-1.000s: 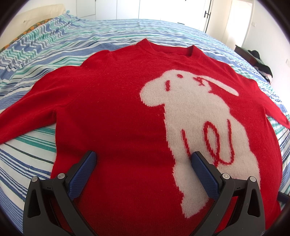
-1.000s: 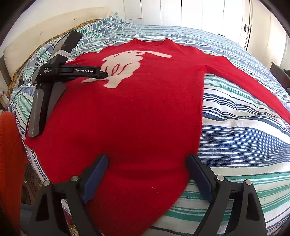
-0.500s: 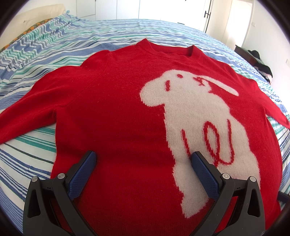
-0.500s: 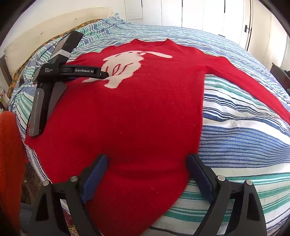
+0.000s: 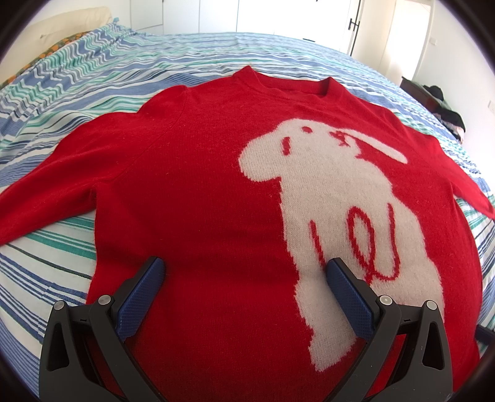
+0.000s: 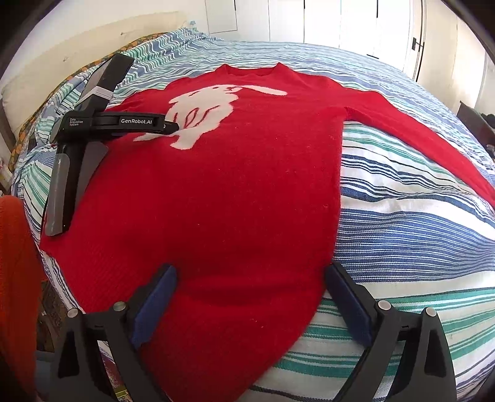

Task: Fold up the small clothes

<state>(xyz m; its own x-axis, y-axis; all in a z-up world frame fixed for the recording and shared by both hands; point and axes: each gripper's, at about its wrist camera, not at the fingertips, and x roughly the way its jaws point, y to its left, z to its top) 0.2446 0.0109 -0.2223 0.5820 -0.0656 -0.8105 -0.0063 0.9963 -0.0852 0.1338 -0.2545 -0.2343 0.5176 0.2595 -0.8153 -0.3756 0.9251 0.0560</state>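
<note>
A red sweater [image 5: 201,191] with a white rabbit design [image 5: 334,191] lies spread flat, front up, on the striped bed; it also shows in the right wrist view [image 6: 241,185]. Both sleeves stretch out sideways. My left gripper [image 5: 244,269] is open and empty, low over the sweater's body beside the rabbit. The left gripper also shows in the right wrist view [image 6: 167,125], lying over the sweater's left side. My right gripper [image 6: 250,275] is open and empty over the sweater's lower right hem, its right finger [image 6: 346,297] at the garment's side edge.
The bed has a blue, green and white striped cover [image 6: 402,216]. A headboard and pillow [image 6: 46,62] are at the far left. An orange cloth [image 6: 15,278] hangs at the left edge. White wardrobe doors [image 5: 278,15] stand behind; dark clothes [image 5: 439,102] lie at the right.
The right wrist view has shifted slightly, with the sweater sitting a little lower in frame. The left gripper has not visibly moved.
</note>
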